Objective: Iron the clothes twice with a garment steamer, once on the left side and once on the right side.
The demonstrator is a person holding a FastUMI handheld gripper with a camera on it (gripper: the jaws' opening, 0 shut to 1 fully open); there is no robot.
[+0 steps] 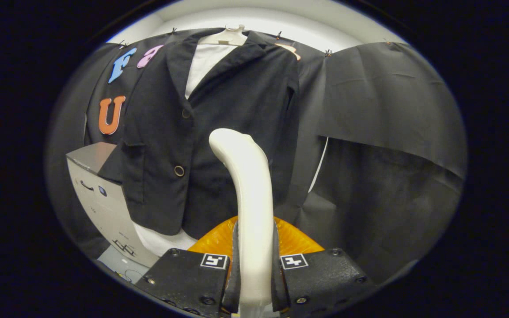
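We had the gripper (254, 269) clamped on the garment steamer (248, 190): both fingers pressed against the sides of its white handle, which stood upright between them. The handle rose from between the fingers and curved over at the top, the rounded end leaning toward the jacket (219, 132). Behind the lower handle, just past the fingers, we saw the steamer's translucent orange body (296, 240).

The dark jacket hung on a light hanger (226, 37) straight ahead, beyond the steamer. Front closed, lapels folded out, a white shirt (203, 66) showing at the neck and again as a white hem below the jacket's lower edge. Two buttons ran down the front; the lower one (179, 170) sat beside the handle's bend, the upper one was dim. We saw a flap pocket on the jacket panel beside the cabinet. The steamer's top overlapped the jacket's front in the view; we couldn't tell whether it touched the fabric.

Beside the jacket, on the side with the pocket, stood a grey cabinet-like unit (100, 194) with a small handle on its face; the jacket's hem partly covered its corner. On the other side the black cloth wall (387, 110) hung in loose folds, pinned up with small clips along the top, with a thin white cord (318, 165) hanging down near the jacket's edge.
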